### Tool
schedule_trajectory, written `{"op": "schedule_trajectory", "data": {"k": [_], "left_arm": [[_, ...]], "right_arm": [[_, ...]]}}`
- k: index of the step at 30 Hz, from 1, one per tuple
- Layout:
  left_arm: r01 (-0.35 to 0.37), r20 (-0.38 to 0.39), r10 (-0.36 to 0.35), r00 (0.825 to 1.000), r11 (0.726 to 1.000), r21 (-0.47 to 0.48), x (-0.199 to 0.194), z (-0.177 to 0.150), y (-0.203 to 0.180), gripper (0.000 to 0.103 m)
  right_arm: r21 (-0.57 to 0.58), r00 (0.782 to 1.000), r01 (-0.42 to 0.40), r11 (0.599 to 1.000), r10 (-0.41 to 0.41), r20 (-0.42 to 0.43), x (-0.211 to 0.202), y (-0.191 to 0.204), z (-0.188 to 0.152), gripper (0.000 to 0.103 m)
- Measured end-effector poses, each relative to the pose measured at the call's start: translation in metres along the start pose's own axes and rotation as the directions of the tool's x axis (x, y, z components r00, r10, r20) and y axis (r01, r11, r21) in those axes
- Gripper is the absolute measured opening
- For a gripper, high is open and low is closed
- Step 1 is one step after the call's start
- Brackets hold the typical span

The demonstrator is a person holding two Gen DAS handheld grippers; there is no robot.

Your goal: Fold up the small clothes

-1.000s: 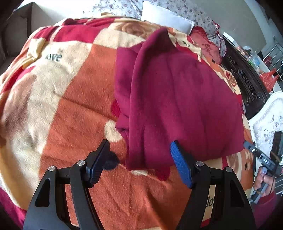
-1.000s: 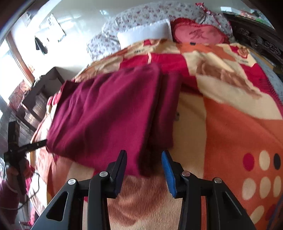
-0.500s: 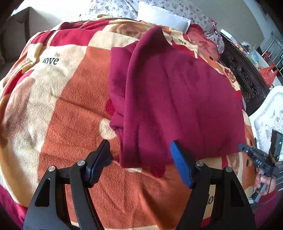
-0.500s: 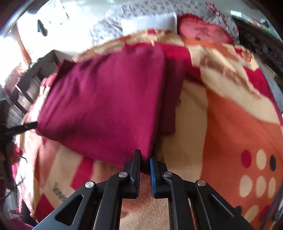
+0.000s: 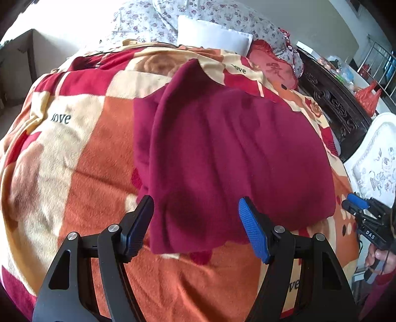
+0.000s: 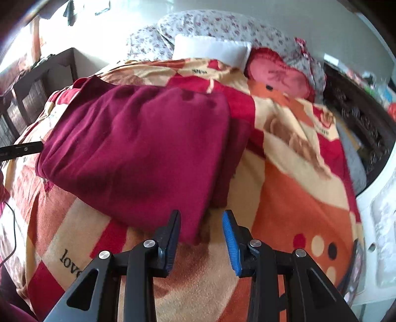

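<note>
A dark red fleece garment (image 5: pixel 227 158) lies folded on the patterned blanket (image 5: pixel 74 173), with a narrower layer sticking out along its left side. My left gripper (image 5: pixel 195 223) is open, its jaws either side of the garment's near left corner. In the right wrist view the same garment (image 6: pixel 138 153) lies ahead. My right gripper (image 6: pixel 201 235) is open, its jaws astride the garment's near right corner. The right gripper also shows at the right edge of the left wrist view (image 5: pixel 356 205).
A white pillow (image 5: pixel 212 37), a floral quilt (image 5: pixel 247 19) and a red cushion (image 5: pixel 274 69) lie at the head of the bed. A dark carved wooden piece (image 5: pixel 339 109) and a white footboard (image 5: pixel 376 168) stand to the right. Shelves (image 6: pixel 29 94) stand to the left.
My right gripper was shut on the garment's near right corner half a second ago and has opened, letting it go. The left gripper stayed open and crept closer to the near left corner.
</note>
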State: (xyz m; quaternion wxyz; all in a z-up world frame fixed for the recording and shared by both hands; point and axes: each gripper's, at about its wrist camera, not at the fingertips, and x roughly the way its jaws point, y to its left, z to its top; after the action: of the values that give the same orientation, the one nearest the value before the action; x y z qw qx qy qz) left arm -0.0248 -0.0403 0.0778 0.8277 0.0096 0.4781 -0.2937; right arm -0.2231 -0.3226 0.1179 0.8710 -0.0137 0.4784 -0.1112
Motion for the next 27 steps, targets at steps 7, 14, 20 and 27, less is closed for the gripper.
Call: {"op": "schedule_trajectory", "data": {"k": [7,14,20,27], "left_arm": [[0.011,-0.002,-0.011,1.0,1.0,0.009,0.005,0.005,-0.008,0.071],[0.013,-0.012,-0.013,1.0,1.0,-0.001,0.009,0.005,-0.004,0.071],[0.008,-0.012,-0.008,1.0,1.0,-0.022,0.012,0.003,0.003,0.071],[-0.005,-0.064,0.001,0.998,0.998,-0.066,0.03,-0.008,0.017,0.071]], "right_arm": [[-0.041,1.0,-0.007,0.999,0.007,0.019,0.001,0.014,0.016,0.033],[-0.069,1.0,-0.012,0.998,0.012,0.007,0.012,0.023,0.027,0.033],[-0.063,1.0,-0.025,0.998,0.025,0.013,0.022,0.025,0.037,0.033],[0.052,0.991,-0.081,0.995,0.086,-0.1,0.08,0.008,0.053,0.033]]}}
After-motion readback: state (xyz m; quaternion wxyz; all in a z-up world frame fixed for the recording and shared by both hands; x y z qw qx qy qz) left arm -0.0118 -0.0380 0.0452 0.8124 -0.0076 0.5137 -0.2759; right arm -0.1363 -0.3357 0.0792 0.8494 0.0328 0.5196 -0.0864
